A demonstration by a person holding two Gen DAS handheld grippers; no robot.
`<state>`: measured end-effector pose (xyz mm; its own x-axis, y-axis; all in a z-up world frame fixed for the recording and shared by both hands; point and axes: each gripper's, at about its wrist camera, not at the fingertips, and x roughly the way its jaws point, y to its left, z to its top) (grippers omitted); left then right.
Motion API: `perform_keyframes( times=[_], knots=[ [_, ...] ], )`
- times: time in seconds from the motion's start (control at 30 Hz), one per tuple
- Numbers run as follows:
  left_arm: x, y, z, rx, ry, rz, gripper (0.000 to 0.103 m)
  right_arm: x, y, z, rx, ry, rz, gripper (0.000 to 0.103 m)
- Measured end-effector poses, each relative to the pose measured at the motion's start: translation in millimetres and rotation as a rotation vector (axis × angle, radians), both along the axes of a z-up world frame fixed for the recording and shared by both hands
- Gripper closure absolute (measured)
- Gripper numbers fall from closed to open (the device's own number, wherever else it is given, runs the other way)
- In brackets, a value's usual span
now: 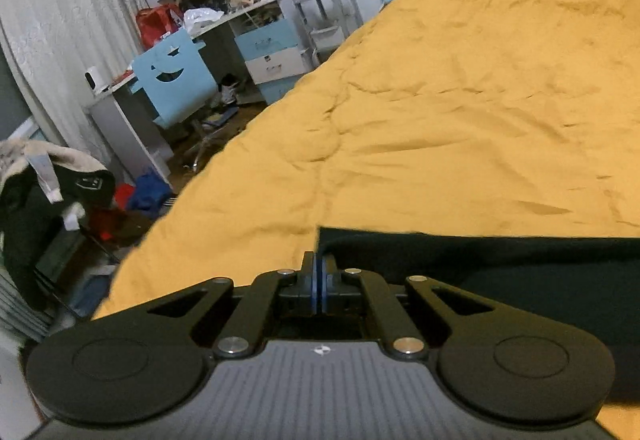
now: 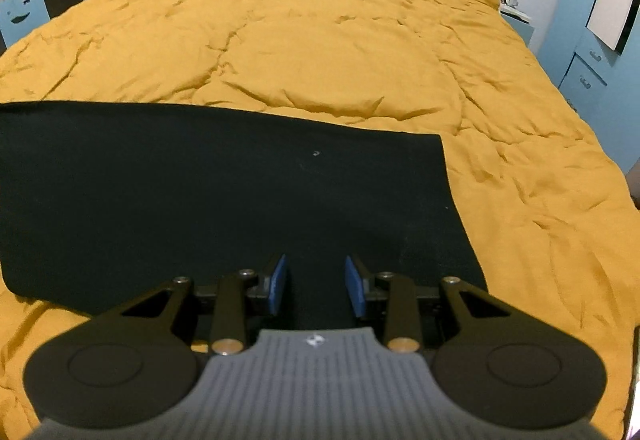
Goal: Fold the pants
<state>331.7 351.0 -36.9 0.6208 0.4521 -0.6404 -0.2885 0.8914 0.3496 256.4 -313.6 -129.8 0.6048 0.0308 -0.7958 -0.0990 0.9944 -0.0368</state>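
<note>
Nearest in the left wrist view, the left gripper [image 1: 319, 264] is closing its blue pads together at the corner of the black pants [image 1: 500, 264], seemingly pinching the edge to lift a fold. The right gripper [image 2: 316, 280] is hovering with jaws partly apart and empty over the pants [image 2: 224, 192], lying flat on the yellow duvet [image 2: 320, 40]. Only the left view is showing the cluttered desk [image 1: 224, 20] beyond.
</note>
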Motion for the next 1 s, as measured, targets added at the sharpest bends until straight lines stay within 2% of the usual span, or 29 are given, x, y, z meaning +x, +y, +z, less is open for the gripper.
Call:
perform_keyframes(
  times=[0.13,0.3,0.37,0.43,0.5,0.53,0.63,0.7,0.77,0.87,0.93,1.0],
  knots=[
    [33,15,-10,0.030,0.044,0.022,0.101,0,2,1,-0.031,0.012,-0.003,0.074],
    [52,26,-24,0.009,0.024,0.059,0.100,-3,5,2,-0.053,0.027,-0.011,0.074],
    [53,28,-29,0.020,0.012,0.089,0.087,-3,8,1,-0.055,0.033,-0.009,0.074],
    [47,30,-31,0.025,-0.022,0.135,0.081,-3,12,1,-0.060,0.034,-0.002,0.074],
    [36,35,-28,-0.003,-0.063,0.173,0.067,-2,15,0,-0.055,0.033,0.003,0.074],
    [29,38,-24,-0.031,-0.084,0.188,0.066,-2,17,0,-0.052,0.031,0.006,0.074],
    [0,48,-13,-0.163,-0.114,0.223,0.062,-1,23,2,-0.035,0.019,0.028,0.074],
    [-22,57,-9,-0.295,-0.149,0.268,0.048,-1,29,2,-0.018,0.010,0.043,0.074],
    [-47,68,-11,-0.465,-0.194,0.311,0.046,0,36,3,0.004,0.007,0.061,0.074],
    [-78,84,-30,-0.756,-0.267,0.386,0.044,1,45,4,0.057,0.007,0.078,0.074],
    [-90,90,-45,-0.892,-0.311,0.425,0.044,3,51,6,0.094,0.011,0.089,0.074],
    [-96,93,-58,-0.964,-0.345,0.467,0.044,2,60,10,0.122,0.017,0.105,0.076]
  ],
)
